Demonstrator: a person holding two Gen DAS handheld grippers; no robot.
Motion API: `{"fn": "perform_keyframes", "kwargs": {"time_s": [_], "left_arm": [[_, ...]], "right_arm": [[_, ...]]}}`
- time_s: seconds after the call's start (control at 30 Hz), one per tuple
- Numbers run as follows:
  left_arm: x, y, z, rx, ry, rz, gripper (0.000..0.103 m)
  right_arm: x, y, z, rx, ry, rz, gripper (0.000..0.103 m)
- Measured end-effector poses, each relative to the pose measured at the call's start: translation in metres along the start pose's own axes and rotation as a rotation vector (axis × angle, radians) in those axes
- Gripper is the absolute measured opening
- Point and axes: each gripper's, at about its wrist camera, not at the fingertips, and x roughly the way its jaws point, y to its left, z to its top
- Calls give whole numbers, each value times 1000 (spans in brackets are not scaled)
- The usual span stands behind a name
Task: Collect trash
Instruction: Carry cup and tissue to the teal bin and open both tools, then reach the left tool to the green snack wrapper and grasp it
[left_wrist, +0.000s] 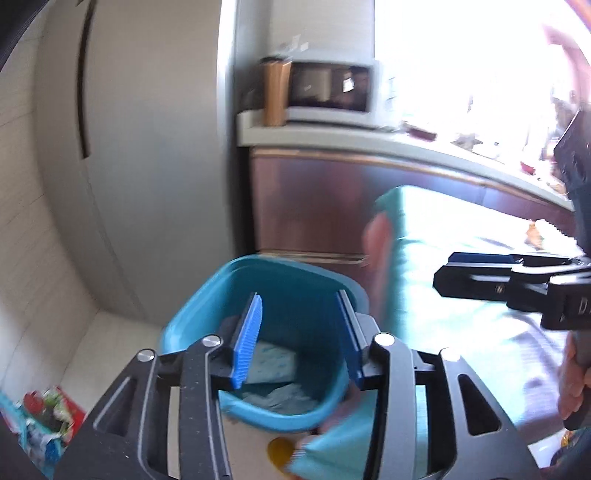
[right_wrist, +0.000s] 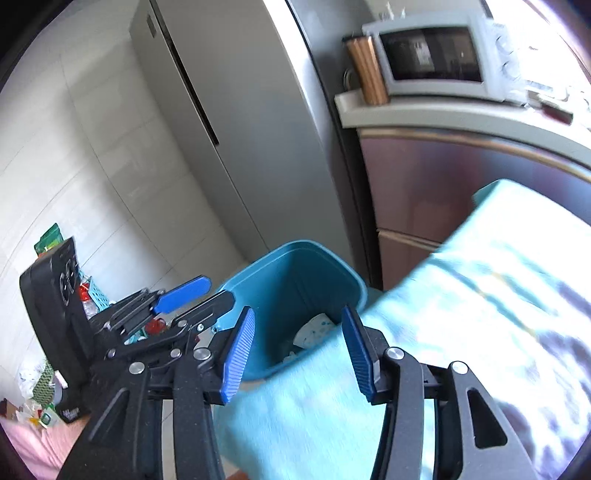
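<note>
A blue plastic trash bin stands on the floor beside a table covered with a teal cloth. Crumpled tissue and a pale wrapper lie inside it. My left gripper hangs open and empty right above the bin's mouth. In the right wrist view the bin shows white trash at its bottom. My right gripper is open and empty, above the cloth's edge next to the bin. The left gripper shows left of it; the right gripper shows over the table.
A grey fridge stands behind the bin. A counter with a microwave tops a brown cabinet. Colourful packets and litter lie on the floor at the left, seen also in the right wrist view.
</note>
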Motion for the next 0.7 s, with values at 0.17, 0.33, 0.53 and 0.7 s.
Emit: {"fn": "perform_keyframes", "kwargs": {"time_s": [0.17,0.33,0.53,0.7], "left_arm": [[-16,-51,5,56,-43,-155,49],[-20,-113,3,133,-35,-313,52],[-29,-190,-9,212,2,-478,52],[-36,-252,-22,290,37,-598,54]], "right_arm": [[-64,-21,-25,22,-106,-70,49],[-125,-52,-54,94,-186,-194,49],[-182,-85,-94,186,-244,-357,49],[-222,-121,-127,275,-285,-462,49]]}}
